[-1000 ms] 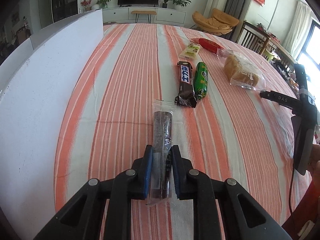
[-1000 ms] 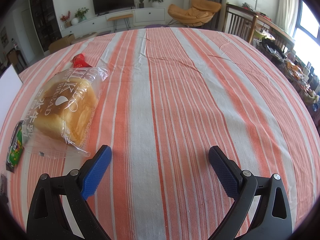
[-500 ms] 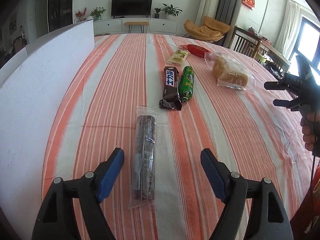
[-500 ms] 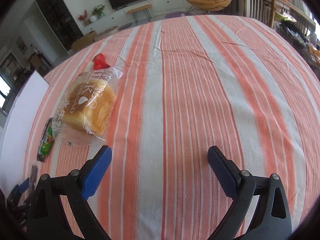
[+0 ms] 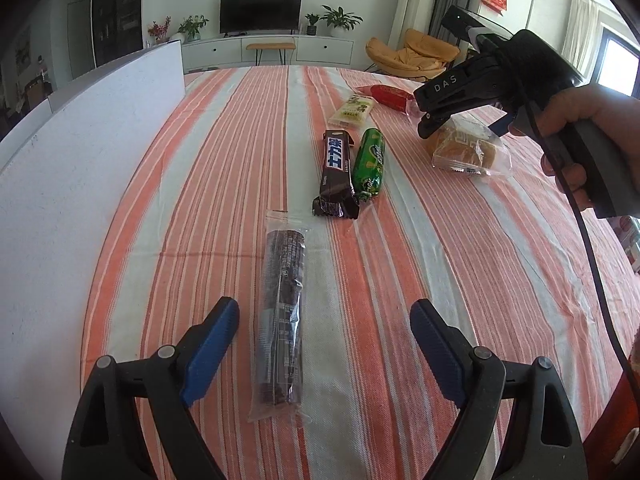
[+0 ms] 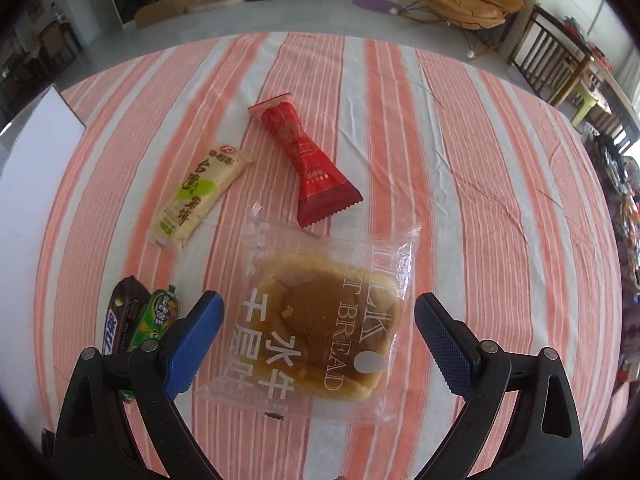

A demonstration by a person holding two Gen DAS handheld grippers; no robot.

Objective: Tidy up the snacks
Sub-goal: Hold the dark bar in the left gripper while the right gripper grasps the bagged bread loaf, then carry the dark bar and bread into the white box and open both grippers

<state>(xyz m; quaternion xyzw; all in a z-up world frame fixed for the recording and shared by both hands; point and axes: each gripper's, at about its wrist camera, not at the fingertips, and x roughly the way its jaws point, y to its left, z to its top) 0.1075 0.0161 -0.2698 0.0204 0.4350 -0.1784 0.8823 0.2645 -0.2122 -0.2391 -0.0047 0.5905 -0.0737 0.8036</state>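
Note:
My left gripper (image 5: 324, 320) is open, and a dark biscuit pack in clear wrap (image 5: 282, 316) lies flat on the striped cloth between its jaws, untouched. Beyond it lie a brown chocolate bar (image 5: 335, 172) and a green pack (image 5: 370, 162) side by side. My right gripper (image 6: 320, 324) is open above a bagged bread (image 6: 324, 320), which sits between its jaws. The right gripper also shows in the left wrist view (image 5: 460, 92) over the bread (image 5: 468, 152). A red wrapped snack (image 6: 304, 156) and a pale yellow pack (image 6: 200, 196) lie further on.
A white board (image 5: 80, 160) stands along the table's left side. The striped tablecloth (image 5: 460, 280) covers the table. A cable (image 5: 596, 280) hangs from the right gripper's handle. Chairs and a TV unit stand beyond the table.
My left gripper opened, let go of the dark biscuit pack and drew back a little. My right gripper swung left and now hangs over the bagged bread.

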